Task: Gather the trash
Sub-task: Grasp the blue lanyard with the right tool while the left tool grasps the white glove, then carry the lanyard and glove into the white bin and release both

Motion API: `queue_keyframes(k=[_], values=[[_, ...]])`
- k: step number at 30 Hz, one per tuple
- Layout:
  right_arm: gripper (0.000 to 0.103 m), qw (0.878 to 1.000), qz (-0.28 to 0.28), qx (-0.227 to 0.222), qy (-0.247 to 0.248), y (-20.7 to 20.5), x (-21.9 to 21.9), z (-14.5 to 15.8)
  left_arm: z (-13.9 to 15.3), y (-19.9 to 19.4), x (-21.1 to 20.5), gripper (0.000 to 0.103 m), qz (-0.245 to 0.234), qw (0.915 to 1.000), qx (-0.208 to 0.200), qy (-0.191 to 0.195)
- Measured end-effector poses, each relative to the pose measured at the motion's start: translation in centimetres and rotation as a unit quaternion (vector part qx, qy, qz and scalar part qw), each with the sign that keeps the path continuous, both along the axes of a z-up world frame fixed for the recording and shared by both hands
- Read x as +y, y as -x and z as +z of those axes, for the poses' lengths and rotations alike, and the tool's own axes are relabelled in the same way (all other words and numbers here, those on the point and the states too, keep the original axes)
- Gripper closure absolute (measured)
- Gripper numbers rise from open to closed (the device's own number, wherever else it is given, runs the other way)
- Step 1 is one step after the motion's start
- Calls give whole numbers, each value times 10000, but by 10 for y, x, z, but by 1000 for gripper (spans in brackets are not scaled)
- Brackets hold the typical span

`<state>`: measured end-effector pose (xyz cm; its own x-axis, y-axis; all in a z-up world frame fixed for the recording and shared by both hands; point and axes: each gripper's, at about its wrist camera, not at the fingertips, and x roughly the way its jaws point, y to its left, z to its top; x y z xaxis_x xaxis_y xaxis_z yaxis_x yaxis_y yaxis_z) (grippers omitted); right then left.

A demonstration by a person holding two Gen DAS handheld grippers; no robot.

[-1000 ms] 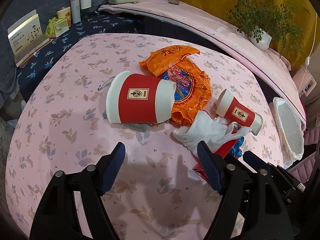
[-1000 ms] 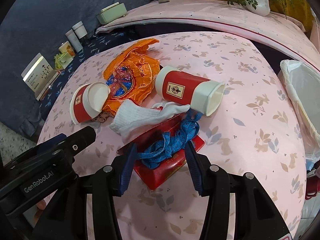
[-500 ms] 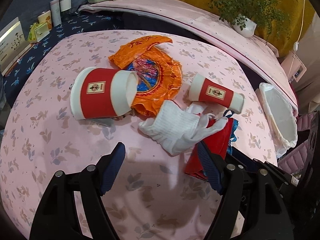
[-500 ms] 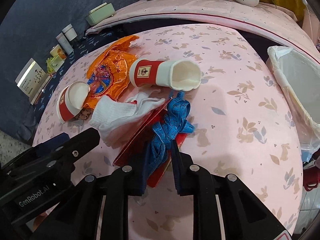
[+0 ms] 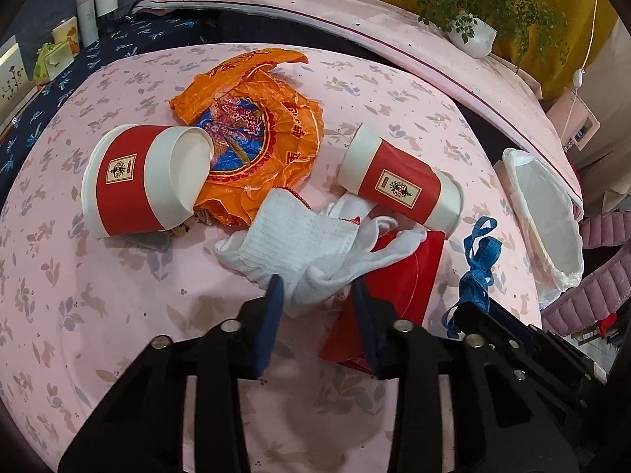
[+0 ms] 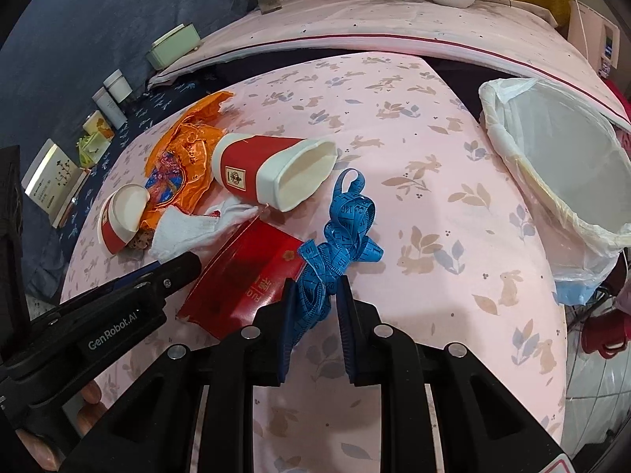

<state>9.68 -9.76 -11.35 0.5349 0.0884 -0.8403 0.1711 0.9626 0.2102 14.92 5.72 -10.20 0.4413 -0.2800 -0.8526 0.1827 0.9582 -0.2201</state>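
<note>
Now both grips look set, the left gripper (image 5: 317,289) having just closed on the white glove (image 5: 299,236) and the right gripper (image 6: 313,289) clamping the blue tape measure (image 6: 341,236), so lift straight up to leave the red packet (image 6: 252,272) behind.

A home living room: floral tablecloth (image 5: 118,315), potted plant (image 5: 473,35), lined waste bin (image 6: 560,165).

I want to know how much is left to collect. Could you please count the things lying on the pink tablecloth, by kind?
Paper cups: 2
Orange wrapper: 1
White glove: 1, between the left tongs
Red envelope: 1
Blue measuring tape: 1, pinched by the right tongs
Total: 6
</note>
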Motion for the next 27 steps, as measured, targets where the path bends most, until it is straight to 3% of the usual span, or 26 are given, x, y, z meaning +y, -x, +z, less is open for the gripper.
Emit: queue_keyframes(k=[3,6,19,27], values=[[83,10000,-25,-5,-15,2,-2,1,1,1,1,93,1,10000,-13,1],[83,10000,-41,-35,-22,5,-4,3,7,5,-2,97,-49,9999,-132,-7],[84,9988,-295,-380,-54,24,-31,30,59,25,-19,97,-162,9979,-614,126],[84,9967,-513,-623,-62,36,-58,49,84,34,-54,97,-508,9951,-802,260]])
